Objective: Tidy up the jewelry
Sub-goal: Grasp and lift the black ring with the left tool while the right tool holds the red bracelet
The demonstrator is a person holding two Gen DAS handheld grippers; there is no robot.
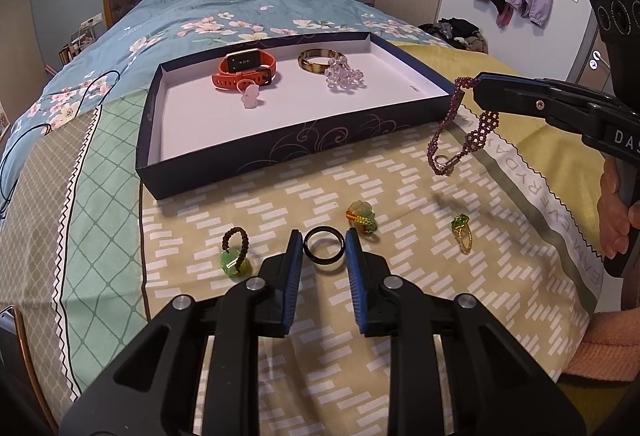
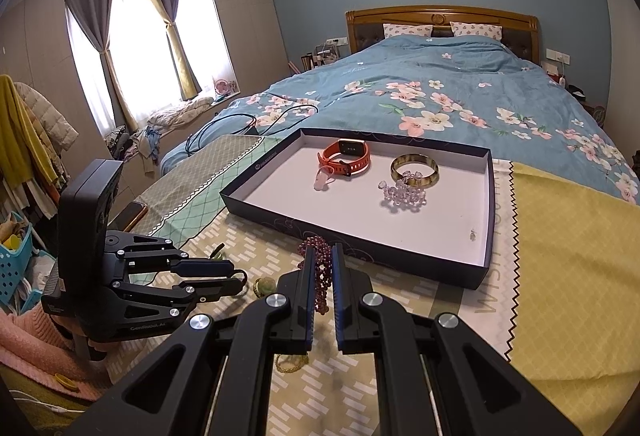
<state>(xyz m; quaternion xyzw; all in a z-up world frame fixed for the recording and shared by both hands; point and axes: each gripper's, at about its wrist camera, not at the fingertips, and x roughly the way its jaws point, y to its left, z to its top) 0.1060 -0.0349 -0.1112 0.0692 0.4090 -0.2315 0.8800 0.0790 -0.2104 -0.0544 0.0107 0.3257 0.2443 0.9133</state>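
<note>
I see a navy tray [image 1: 224,172] with pale swirls outside and a white floor. In it lie an orange watch [image 1: 244,70], a tortoiseshell bangle [image 1: 320,61] and clear pinkish beads [image 1: 345,77]. My right gripper [image 2: 323,278], black with blue pads, has a purple beaded bracelet [image 1: 460,132]. A black ring [image 1: 323,245] lies on the tan cloth [image 1: 400,188] with white dashes. The duvet [image 2: 440,96] is blue with pink blossoms.

Light: soft, even daylight | Source: curtained window [image 2: 132,48], glaring white, blown out | Shadows: faint, soft on bedspread [image 1: 360,172] | Focus: sharp centre | Distortion: strong fisheye bending, dark vignette at corners
</note>
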